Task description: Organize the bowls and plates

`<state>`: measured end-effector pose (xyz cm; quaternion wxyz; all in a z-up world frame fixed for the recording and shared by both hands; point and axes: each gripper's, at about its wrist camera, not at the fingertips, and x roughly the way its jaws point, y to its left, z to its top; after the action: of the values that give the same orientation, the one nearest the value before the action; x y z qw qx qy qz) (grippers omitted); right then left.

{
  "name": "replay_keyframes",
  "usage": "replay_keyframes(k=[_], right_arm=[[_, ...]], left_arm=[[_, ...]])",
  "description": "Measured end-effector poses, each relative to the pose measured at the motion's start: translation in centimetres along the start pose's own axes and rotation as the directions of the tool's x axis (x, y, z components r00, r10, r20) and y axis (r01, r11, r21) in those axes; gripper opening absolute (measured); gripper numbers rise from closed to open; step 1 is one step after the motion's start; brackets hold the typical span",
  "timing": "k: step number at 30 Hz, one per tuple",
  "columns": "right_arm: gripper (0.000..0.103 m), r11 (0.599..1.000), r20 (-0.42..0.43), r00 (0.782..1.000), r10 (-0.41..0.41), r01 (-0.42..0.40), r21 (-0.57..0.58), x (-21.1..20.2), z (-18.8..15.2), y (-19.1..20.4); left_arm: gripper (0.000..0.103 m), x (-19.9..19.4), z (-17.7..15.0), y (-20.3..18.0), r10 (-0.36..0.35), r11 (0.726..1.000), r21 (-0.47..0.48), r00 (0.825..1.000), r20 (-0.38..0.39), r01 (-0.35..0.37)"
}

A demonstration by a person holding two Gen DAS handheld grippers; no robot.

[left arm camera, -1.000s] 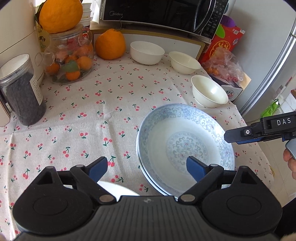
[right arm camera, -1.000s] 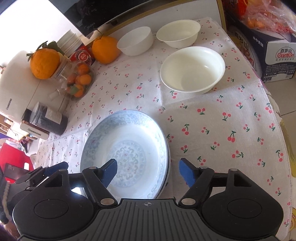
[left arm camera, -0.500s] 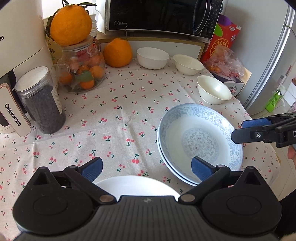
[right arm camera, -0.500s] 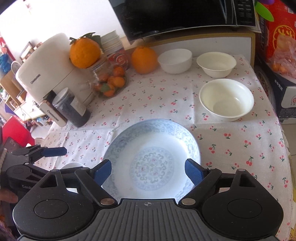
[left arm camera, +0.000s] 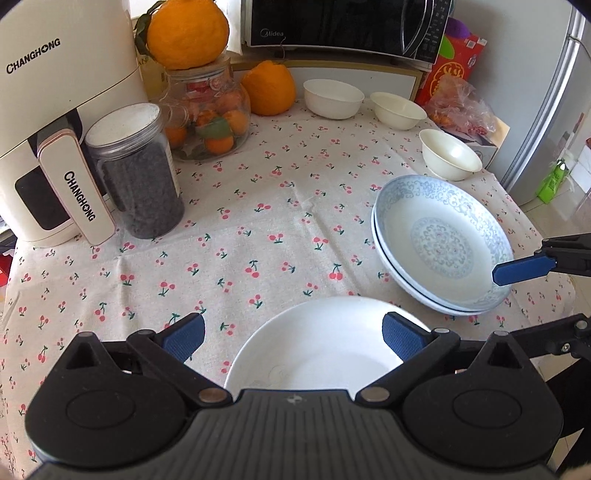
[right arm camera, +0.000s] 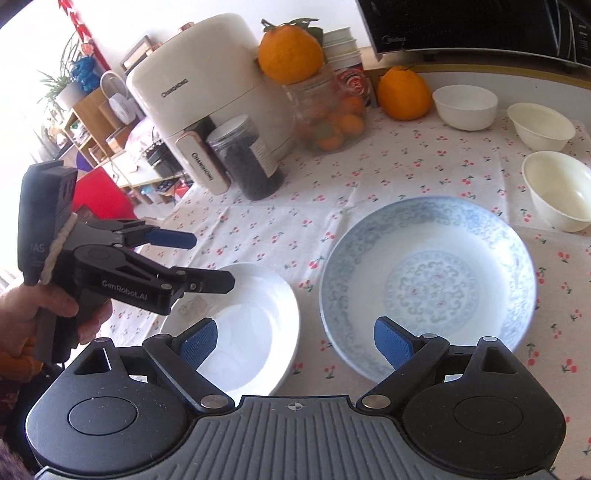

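Two blue-patterned plates [left arm camera: 443,243] [right arm camera: 428,280] lie stacked at the table's right. A plain white plate [left arm camera: 325,343] [right arm camera: 240,332] sits near the front edge, to their left. Three white bowls [left arm camera: 333,98] [left arm camera: 398,110] [left arm camera: 450,154] stand apart along the back right. My left gripper [left arm camera: 293,334] [right arm camera: 199,260] hovers open over the white plate, holding nothing. My right gripper [right arm camera: 295,341] hangs above the gap between the white plate and the blue stack. Its jaws are opening and grip nothing. One of its blue pads [left arm camera: 522,269] shows over the stack's right rim.
At the left stand a white air fryer [left arm camera: 55,122], a jar of dark contents [left arm camera: 136,177] and a glass jar of small oranges [left arm camera: 210,118] with a big orange [left arm camera: 186,31] on top. Further back are another orange [left arm camera: 269,88] and a microwave [left arm camera: 343,22]. The table's edge [left arm camera: 546,258] is at the right.
Both grippers have drawn back toward the table's front edge, away from the blue plates. The white plate has come into view under the left gripper. The right gripper has rolled and its jaws stand wider.
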<state>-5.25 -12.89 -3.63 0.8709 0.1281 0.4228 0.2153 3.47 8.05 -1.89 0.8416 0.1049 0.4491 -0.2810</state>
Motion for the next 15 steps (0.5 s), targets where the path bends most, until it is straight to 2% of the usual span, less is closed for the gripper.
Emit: replay_keyframes(k=[5,8,15], right_arm=[[0.094,0.998,-0.047,0.997,0.063,-0.062,0.023,1.3,-0.9,1.0],[0.094,0.995,-0.089,0.991,0.095,-0.091,0.051,2.2,-1.2,1.4],[0.094,0.992,-0.175,0.977,0.119,-0.110,0.060,3.9,-2.5,2.1]], left_arm=[[0.102,-0.2,-0.9,1.4,0.012,1.000,0.015,0.999,-0.044,-0.011],[0.101,-0.1,-1.2,2.1,-0.008,1.000,-0.006,0.997,-0.082,0.008],[0.086,0.4,-1.6,2.8,-0.082,0.996,-0.045,0.983,-0.161,0.076]])
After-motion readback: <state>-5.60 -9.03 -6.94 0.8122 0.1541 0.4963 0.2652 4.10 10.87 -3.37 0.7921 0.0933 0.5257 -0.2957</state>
